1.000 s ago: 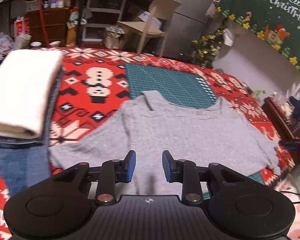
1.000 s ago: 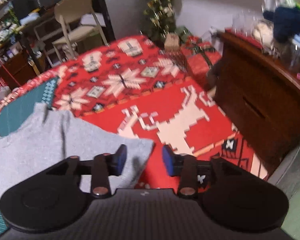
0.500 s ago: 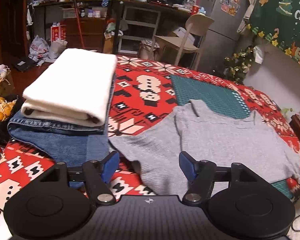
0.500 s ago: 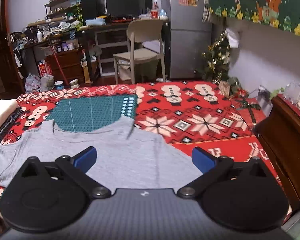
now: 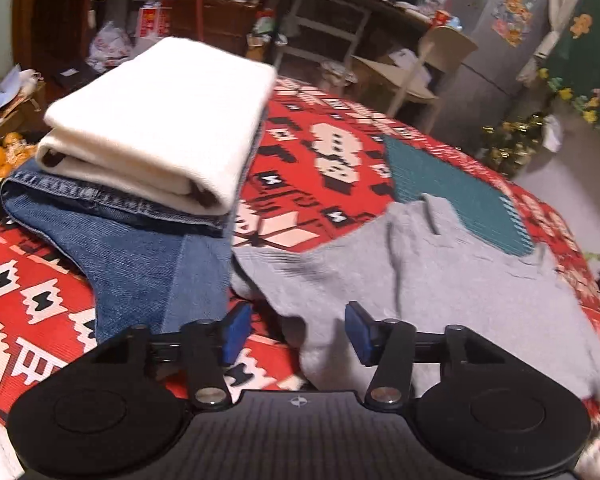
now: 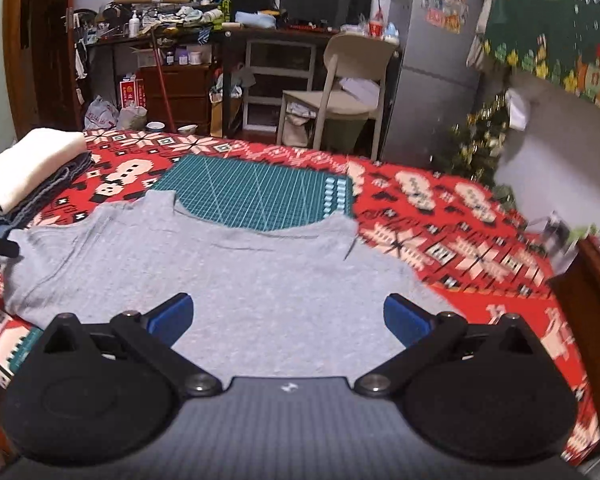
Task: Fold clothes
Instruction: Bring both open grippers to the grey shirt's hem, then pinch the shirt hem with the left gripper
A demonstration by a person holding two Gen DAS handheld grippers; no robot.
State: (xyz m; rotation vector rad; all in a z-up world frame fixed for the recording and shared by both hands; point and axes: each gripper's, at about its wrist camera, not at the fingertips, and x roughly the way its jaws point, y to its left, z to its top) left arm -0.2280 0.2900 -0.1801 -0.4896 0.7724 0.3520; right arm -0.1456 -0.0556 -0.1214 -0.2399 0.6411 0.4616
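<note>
Both grippers have swung left since a second ago: the right gripper (image 6: 288, 322) now looks across the middle of the grey shirt (image 6: 236, 280) instead of its right sleeve, jaws spread wide and empty, and the left gripper (image 5: 296, 330) has dropped toward the shirt's left sleeve (image 5: 284, 280), jaws half apart after just narrowing, pads clear of the cloth. Flat on the red tabletop (image 6: 460, 240), the shirt overlaps the green mat (image 6: 260, 192) at its collar. Folded jeans (image 5: 140, 256) under a white towel (image 5: 160, 120) lie just left of the sleeve; bare cloth stretches right of the shirt.
</note>
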